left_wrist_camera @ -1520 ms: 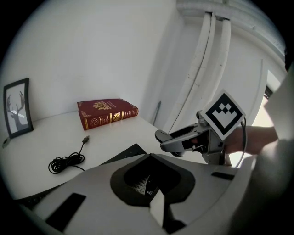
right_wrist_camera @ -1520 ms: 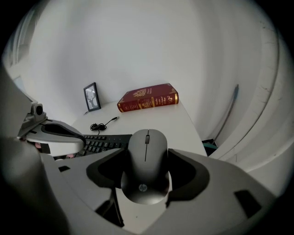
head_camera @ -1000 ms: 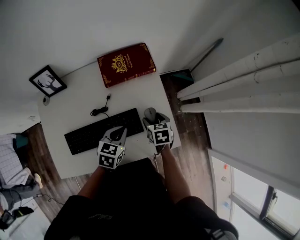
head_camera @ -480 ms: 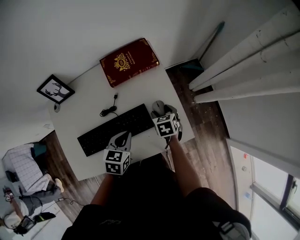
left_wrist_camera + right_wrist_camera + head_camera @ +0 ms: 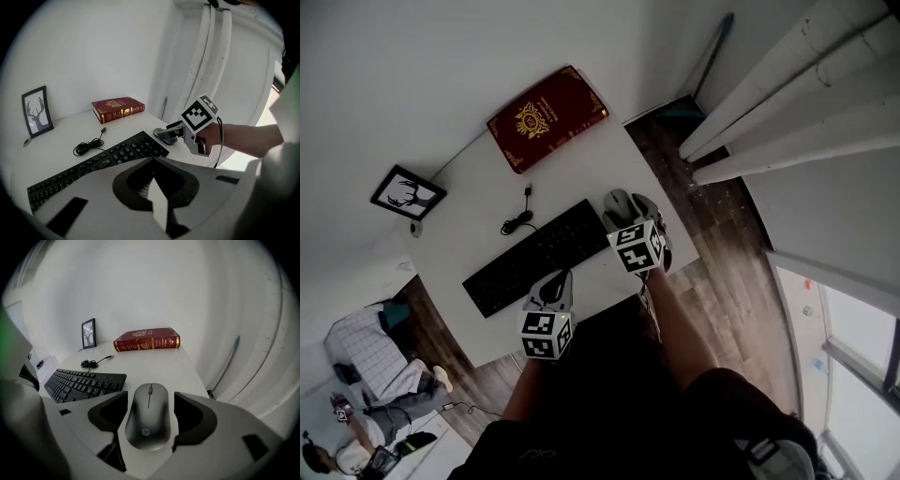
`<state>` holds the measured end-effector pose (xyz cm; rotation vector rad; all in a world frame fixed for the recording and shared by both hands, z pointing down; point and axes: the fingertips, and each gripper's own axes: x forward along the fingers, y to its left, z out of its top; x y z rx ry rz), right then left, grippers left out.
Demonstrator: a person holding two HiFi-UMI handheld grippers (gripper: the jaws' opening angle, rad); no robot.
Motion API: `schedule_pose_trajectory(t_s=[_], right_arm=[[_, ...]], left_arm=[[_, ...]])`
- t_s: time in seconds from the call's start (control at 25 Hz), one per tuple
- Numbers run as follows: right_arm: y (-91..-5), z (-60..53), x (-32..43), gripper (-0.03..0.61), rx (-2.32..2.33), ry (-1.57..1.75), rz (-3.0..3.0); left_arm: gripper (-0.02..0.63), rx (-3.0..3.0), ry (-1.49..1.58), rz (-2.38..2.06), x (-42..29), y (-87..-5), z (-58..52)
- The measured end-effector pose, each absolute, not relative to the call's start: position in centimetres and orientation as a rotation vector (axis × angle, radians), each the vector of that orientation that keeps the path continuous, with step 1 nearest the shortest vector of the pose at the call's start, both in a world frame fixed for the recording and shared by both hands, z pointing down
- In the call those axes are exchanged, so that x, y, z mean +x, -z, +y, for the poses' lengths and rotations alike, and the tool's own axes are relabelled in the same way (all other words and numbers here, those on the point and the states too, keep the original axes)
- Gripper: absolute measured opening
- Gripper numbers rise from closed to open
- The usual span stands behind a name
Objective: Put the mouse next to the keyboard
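Mouse (image 5: 149, 420) between right tongs (image 5: 150, 401), beside keyboard (image 5: 84, 383)

A white table (image 5: 581, 164) is seen from above. A black keyboard (image 5: 539, 255) is laid near its front edge, with a grey mouse (image 5: 621, 206) just beside its right end. A coiled cable (image 5: 517, 220) is placed behind the keyboard. A red book (image 5: 547, 117) is laid flat at the back, and a frame (image 5: 407, 192) is stood far left.

A grey mouse (image 5: 149, 416) and black keyboard (image 5: 539, 256) on a white worktop (image 5: 581, 173), a dark red book (image 5: 547, 116) ornamented in gold, a black-framed picture (image 5: 408, 193) showing a black deer on white.
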<state>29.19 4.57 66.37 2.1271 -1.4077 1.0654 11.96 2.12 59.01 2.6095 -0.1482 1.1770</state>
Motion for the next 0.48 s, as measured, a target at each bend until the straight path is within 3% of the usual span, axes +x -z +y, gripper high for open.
schedule_pose_trajectory(t_s=[0.48], right_arm=[[-61.4,4.7,27.8,0.304,2.388,-0.856,-1.232]], left_arm=[[0.002,2.609,-1.055,-0.234,5.5,-57.0,3.7]])
